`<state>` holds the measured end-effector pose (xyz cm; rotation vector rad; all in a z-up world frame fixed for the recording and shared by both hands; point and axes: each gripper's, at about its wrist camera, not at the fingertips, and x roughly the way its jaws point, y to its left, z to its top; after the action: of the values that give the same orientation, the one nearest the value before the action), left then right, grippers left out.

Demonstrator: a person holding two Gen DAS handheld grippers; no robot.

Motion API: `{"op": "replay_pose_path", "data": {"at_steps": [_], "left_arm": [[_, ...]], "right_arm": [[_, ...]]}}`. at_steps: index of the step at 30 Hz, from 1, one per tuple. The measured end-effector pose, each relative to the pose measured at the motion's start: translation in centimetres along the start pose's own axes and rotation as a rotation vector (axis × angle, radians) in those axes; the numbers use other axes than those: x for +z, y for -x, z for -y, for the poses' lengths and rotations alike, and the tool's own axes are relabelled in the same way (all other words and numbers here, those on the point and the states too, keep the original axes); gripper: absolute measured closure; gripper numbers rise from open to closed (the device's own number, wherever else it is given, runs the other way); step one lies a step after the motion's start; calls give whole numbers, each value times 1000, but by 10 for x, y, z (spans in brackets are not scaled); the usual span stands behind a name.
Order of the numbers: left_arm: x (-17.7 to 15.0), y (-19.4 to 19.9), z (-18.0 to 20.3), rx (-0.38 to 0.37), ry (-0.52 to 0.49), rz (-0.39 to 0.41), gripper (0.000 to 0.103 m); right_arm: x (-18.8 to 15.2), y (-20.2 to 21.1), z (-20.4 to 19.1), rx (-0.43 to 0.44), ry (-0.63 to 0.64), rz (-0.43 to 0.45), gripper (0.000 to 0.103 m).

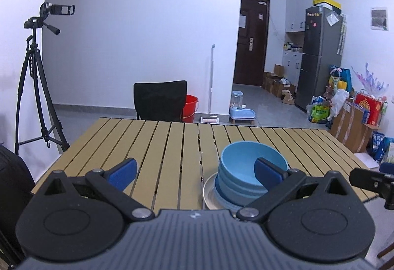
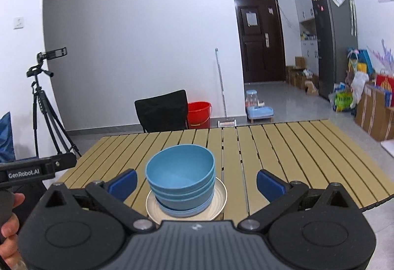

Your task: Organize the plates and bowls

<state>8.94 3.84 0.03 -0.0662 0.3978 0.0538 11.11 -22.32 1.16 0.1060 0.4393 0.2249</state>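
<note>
nested bowls (image 2: 181, 177) sit on a plate (image 2: 220, 198) at the table's (image 2: 295, 146) near edge.

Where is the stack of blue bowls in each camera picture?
Left wrist view: the stack of blue bowls sits low and right of centre, partly behind the left gripper's right finger.
Right wrist view: the stack sits low and just left of centre, inside the open right gripper.
Shared landmark: in both, the bowls rest on a pale plate, with a black chair beyond the table.
</note>
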Motion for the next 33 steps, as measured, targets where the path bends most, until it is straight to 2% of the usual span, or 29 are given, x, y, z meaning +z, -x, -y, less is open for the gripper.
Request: {"op": "replay_pose_path", "data": {"at_steps": [8,14,18,27,33], "left_arm": [[-27,25,5,-44,-26,2,0],[-51,41,12,-63,-75,2,0],[-59,44,17,-70,-83,0,0],[-67,34,18,-66,-69,-47,0],[-67,36,19,-65,-66,-47,0]], "right_arm": [[-24,31,-15,-13,64,8,0],[-55,53,-12,-44,72,18,0],[-70,59,-10,-34,50,7,0],[-79,56,-13,-13,35,-11,0],[-80,58,-14,-13,31,-12,0]]}}
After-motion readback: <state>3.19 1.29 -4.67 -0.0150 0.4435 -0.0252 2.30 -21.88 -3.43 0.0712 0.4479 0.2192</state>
